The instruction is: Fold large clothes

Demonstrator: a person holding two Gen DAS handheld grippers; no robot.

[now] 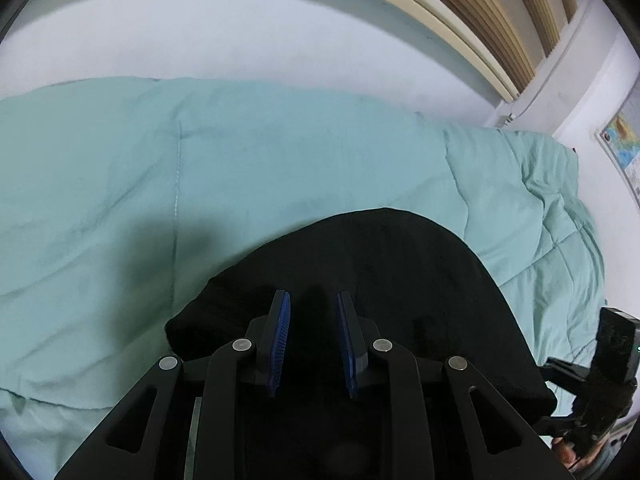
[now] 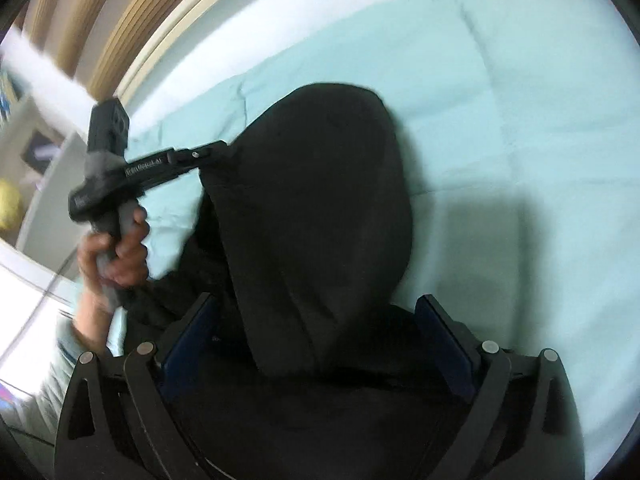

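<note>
- Hoodie (image 2: 320,200): black, and the task's thing. It lies on the quilt with the hood rounded toward 12 o'clock in the right wrist view, the body running to 6 o'clock under the right gripper.
- Quilt (image 1: 120,200): teal, stitched in panels and lightly creased. It covers the bed and carries the hoodie.
- Sheet (image 1: 200,40): pale bare strip beyond the quilt at 12 o'clock in the left wrist view.
- Slats (image 1: 480,8): wooden, at 1 o'clock, clear of the work.
- Left gripper (image 1: 313,296): fingers narrowly apart with black cloth between the blue pads. In the right wrist view its tip meets the hood's edge at 9 o'clock, where the cloth looks drawn toward it. Judged to be pinching a fold of the hoodie.
- Hand (image 2: 116,252): wrapped round the left gripper's handle at 8 o'clock.
- Right gripper (image 2: 318,300): fingers spread wide and released, one on each side of the hoodie's neck area. The pads are not pressing cloth.
- Step in hand, as judged: the hood is being laid flat before the body is folded.
- Handling advice: keep the left pinch firm and low, drawing the edge outward toward 9 o'clock to remove slack.
- Handling advice: bring the right fingers onto one layer at the opposite edge, near 3 o'clock, before closing.
- Risk: thick black cloth hides its own layers, so a deep bite may bunch the hood.
</note>
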